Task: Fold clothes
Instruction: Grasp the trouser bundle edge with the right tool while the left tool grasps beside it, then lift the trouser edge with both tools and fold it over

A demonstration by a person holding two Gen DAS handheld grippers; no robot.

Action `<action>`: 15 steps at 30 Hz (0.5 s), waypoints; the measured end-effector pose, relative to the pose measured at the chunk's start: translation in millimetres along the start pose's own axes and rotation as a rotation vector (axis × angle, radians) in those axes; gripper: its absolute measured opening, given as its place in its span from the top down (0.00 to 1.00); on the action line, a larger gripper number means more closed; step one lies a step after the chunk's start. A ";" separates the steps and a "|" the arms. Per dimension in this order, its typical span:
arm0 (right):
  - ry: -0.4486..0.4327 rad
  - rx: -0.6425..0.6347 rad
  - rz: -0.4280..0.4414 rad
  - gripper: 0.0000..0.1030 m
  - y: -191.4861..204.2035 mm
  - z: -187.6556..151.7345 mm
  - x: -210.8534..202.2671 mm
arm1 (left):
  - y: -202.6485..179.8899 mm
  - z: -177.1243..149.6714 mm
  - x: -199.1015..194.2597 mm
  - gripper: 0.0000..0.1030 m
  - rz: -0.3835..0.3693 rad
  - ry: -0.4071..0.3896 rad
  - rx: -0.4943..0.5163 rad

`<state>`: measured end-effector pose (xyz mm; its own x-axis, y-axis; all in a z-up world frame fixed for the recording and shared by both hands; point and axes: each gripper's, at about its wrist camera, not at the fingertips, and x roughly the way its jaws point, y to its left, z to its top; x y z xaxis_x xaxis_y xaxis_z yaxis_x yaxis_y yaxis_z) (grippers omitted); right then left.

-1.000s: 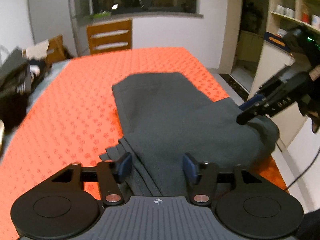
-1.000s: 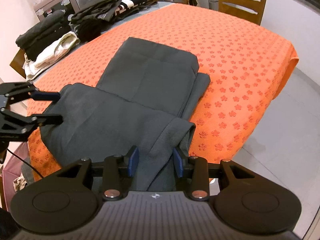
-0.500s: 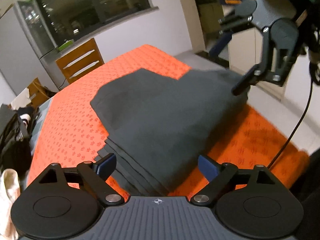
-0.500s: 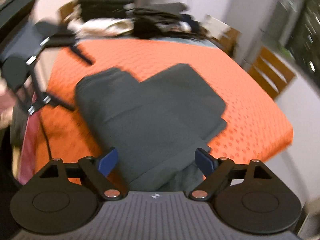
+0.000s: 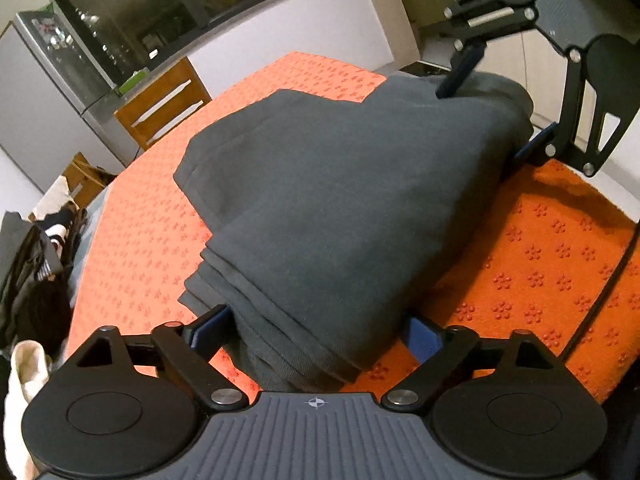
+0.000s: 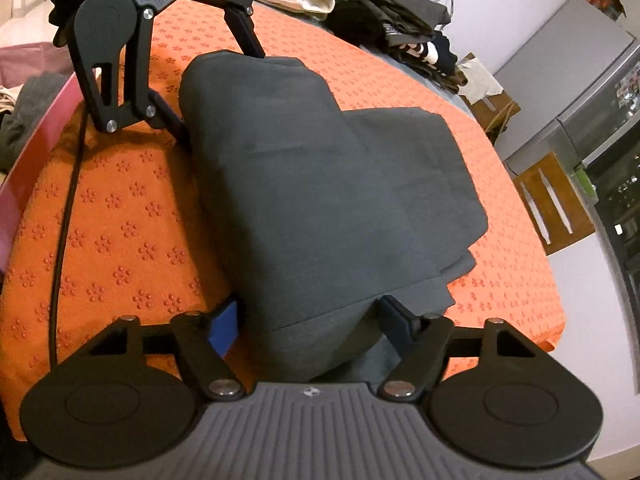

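A dark grey folded garment (image 5: 340,208) lies on the orange patterned tablecloth (image 5: 540,264); it also shows in the right wrist view (image 6: 320,200). My left gripper (image 5: 316,328) is open, its jaws astride the near stacked end of the garment. My right gripper (image 6: 308,316) is open, its jaws astride the opposite end. Each gripper shows in the other's view, the right one (image 5: 492,116) and the left one (image 6: 216,92), both spread wide around the cloth.
A pile of dark and white clothes (image 6: 384,12) lies at the table's far side. A wooden chair (image 5: 160,104) stands beyond the table. A black cable (image 6: 64,216) runs across the cloth. The table edge (image 6: 556,320) drops off at right.
Both grippers let go of the garment and opened wide. They swung round to face each other across it, and now straddle its two ends.
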<state>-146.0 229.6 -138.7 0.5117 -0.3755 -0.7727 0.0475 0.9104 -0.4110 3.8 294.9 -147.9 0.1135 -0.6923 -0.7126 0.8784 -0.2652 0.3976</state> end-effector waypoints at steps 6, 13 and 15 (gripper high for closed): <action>0.022 0.109 0.100 0.45 -18.7 6.3 -9.1 | 13.3 6.1 -12.5 0.48 -0.046 -0.013 -0.112; 0.056 0.224 0.248 0.47 -28.3 9.4 -32.7 | 25.2 6.3 -40.7 0.53 -0.152 0.013 -0.210; 0.082 0.262 0.318 0.47 -26.4 8.9 -43.6 | 21.8 6.9 -52.7 0.54 -0.189 0.051 -0.215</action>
<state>-162.0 223.5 -89.8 0.4670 -0.0715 -0.8814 0.1197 0.9927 -0.0171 13.8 321.0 -97.7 -0.0433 -0.6083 -0.7925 0.9638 -0.2343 0.1272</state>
